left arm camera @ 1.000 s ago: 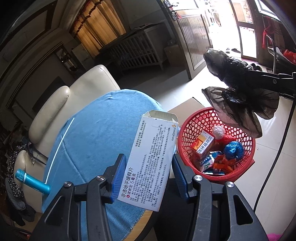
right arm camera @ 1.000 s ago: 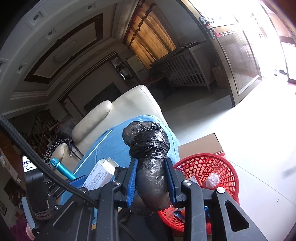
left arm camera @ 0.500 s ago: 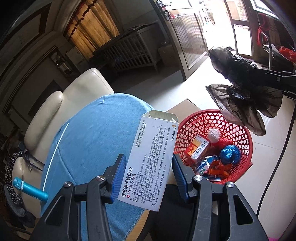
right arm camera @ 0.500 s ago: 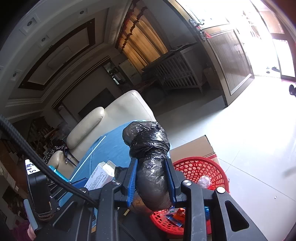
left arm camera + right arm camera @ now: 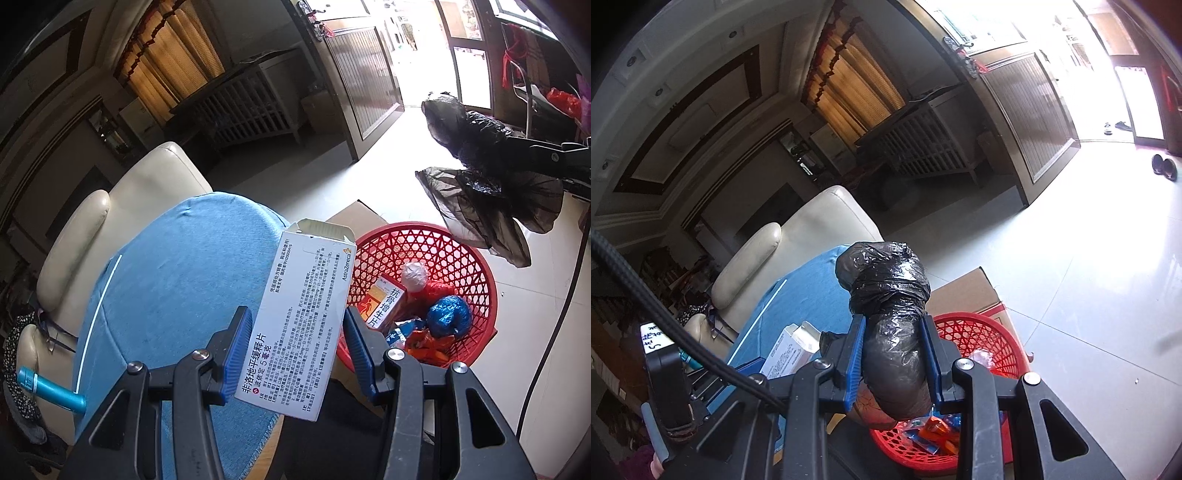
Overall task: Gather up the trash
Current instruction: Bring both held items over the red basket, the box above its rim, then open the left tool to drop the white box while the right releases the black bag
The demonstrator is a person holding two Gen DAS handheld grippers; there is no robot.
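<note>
A: What fills most of the left wrist view?

B: A round table (image 5: pixel 177 295) under a blue cloth, spreading from centre out to nine o'clock. A cream armchair (image 5: pixel 122 221) stands just beyond it at ten o'clock.

A: And the basket?

B: The red basket (image 5: pixel 436 243) sits on the floor at three o'clock of the table, beside a cardboard box (image 5: pixel 354 218). Inside lie an orange carton (image 5: pixel 384 302), a blue foil ball (image 5: pixel 448 315) and some wrappers.

A: What is the right gripper doing?

B: The right gripper (image 5: pixel 892 360) is clenched on a black bag (image 5: pixel 886 295), rolled into a bundle and pinched between both blue pads. From the left camera the bag (image 5: pixel 480 162) hangs at two o'clock, above the basket's far rim.

A: The left one?

B: The left gripper (image 5: pixel 295 350) grasps a white medicine box (image 5: pixel 299 317), upright with its top flap open, held over the table's edge, just at nine o'clock of the basket.

A: Anything smaller?

B: A blue tube (image 5: pixel 48 387) lies at eight o'clock, off the table.
</note>
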